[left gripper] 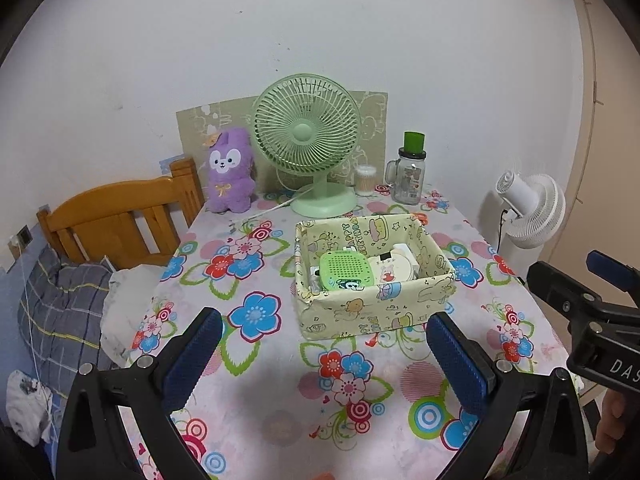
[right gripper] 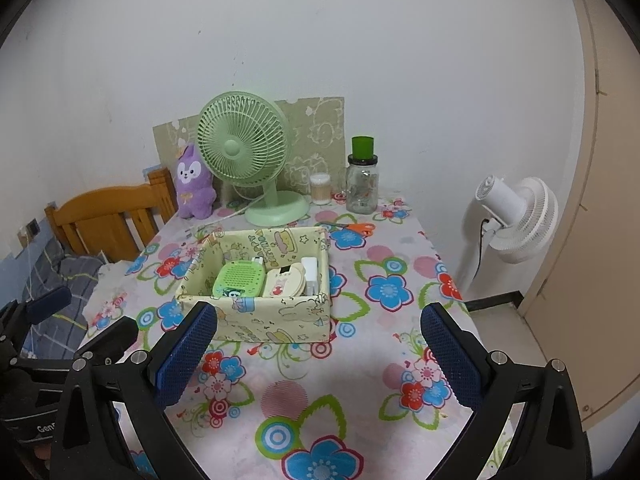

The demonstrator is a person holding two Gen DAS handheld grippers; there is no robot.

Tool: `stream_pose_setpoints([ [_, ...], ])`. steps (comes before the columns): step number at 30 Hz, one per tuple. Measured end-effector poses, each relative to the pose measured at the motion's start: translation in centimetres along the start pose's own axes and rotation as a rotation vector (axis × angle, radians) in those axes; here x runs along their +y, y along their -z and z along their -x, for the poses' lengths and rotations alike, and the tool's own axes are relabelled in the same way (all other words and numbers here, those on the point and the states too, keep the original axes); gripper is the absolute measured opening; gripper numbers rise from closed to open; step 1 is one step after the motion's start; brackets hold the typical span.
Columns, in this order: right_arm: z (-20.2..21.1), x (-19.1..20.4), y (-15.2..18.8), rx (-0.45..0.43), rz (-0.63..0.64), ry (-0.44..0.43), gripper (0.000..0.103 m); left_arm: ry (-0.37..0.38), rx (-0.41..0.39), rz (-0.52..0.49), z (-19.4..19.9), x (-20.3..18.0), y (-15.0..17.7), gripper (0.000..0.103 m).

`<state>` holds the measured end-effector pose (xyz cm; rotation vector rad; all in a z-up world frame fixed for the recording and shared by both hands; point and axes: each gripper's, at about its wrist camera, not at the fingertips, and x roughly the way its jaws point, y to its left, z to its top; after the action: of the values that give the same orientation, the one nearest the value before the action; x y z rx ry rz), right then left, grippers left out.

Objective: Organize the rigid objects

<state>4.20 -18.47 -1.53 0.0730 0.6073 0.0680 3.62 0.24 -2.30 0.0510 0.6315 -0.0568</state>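
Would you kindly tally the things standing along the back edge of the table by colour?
Green: 1, desk fan
Purple: 1, plush toy
Clear: 2, glass jar with green lid, cotton swab tub
Total: 4

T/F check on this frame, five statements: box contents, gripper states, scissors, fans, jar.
1. The green perforated gadget lies inside the patterned box. True.
2. The left gripper is shut on the box. False: its jaws stand wide open, short of the box, holding nothing.
3. The orange-handled scissors lie on the tablecloth behind the box. True.
4. The green desk fan stands on the floor. False: it stands on the table; the white fan is the one beside the table.
5. The right gripper holds the glass jar. False: it is open and empty; the jar stands at the table's far edge.
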Motion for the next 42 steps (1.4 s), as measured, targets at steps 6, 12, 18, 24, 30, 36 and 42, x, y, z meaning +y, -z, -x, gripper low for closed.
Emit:
stream_pose_setpoints([
  [6,1.1,-0.1,0.3,-0.012,-0.006,0.025,0.103,-0.001,-0.014,-0.002,1.2,-0.1,0.3,0.103],
  [12,1.9,0.1,0.5,-0.030,-0.006,0.034,0.103,0.006,-0.030,-0.005,2.0,-0.2,0.4,0.103],
  [18,2.2,0.3,0.6,-0.038,-0.005,0.037,0.103,0.013,-0.034,-0.020,2.2,-0.3,0.5,0.103],
  [24,2.1,0.4,0.7,-0.033,-0.008,0.044,0.103,0.015,-0.029,-0.013,2.1,-0.2,0.5,0.103],
  [30,1.9,0.5,0.8,-0.028,-0.014,0.048,0.103,0.018,-0.023,-0.011,2.0,-0.1,0.6,0.103],
  [36,1.8,0.5,0.8,-0.027,-0.014,0.050,0.103,0.018,-0.021,-0.011,1.8,-0.1,0.5,0.103],
  [42,1.4,0.8,0.7,-0.021,-0.010,0.049,0.103,0.011,-0.023,-0.007,1.5,0.2,0.5,0.103],
])
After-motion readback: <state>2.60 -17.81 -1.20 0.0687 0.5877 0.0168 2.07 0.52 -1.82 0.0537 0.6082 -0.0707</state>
